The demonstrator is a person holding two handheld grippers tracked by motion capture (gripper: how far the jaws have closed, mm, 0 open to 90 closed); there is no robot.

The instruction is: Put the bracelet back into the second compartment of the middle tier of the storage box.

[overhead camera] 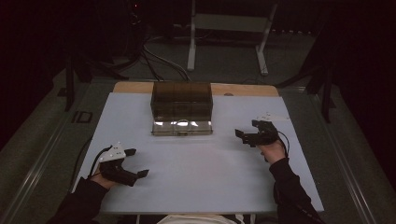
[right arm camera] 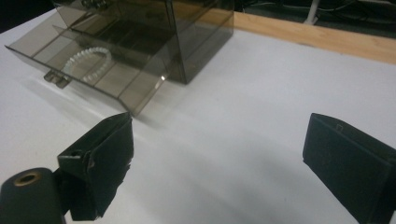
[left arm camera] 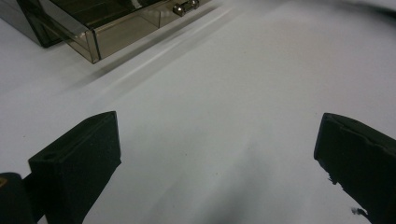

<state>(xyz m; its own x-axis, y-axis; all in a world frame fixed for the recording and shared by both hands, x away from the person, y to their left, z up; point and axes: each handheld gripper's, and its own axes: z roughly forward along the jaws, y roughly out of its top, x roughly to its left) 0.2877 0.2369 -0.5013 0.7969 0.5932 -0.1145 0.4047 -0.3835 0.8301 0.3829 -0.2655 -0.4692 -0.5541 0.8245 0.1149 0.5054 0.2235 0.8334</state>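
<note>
A person sits at the near side of a white worktop (overhead camera: pixel 196 172), and each hand holds one tool. The left tool (overhead camera: pixel 135 164) is low at the left side of the worktop. Its two black jaws are spread wide and there is nothing between them; in the left gripper view I see only bare white surface in the gap. The right tool (overhead camera: pixel 247 130) is at the right side, a little farther from the person, and it points toward the middle. Its jaws are also spread wide and they hold nothing.

Between the two tools, but farther back, stands a smoky transparent drawer box (overhead camera: pixel 181 103). It is near the far edge of the white sheet, where a strip of wood (overhead camera: pixel 243 89) shows behind it. The bottom drawer (right arm camera: pixel 88 70) is pulled out toward the person. In the right gripper view a ring of small white beads (right arm camera: pixel 88 63), like a bracelet, lies flat inside this drawer. A small metal handle (left arm camera: pixel 185 6) sits on the drawer front. Both tools are well apart from the box. The room around is dark, with cables and a metal frame on the floor behind.
</note>
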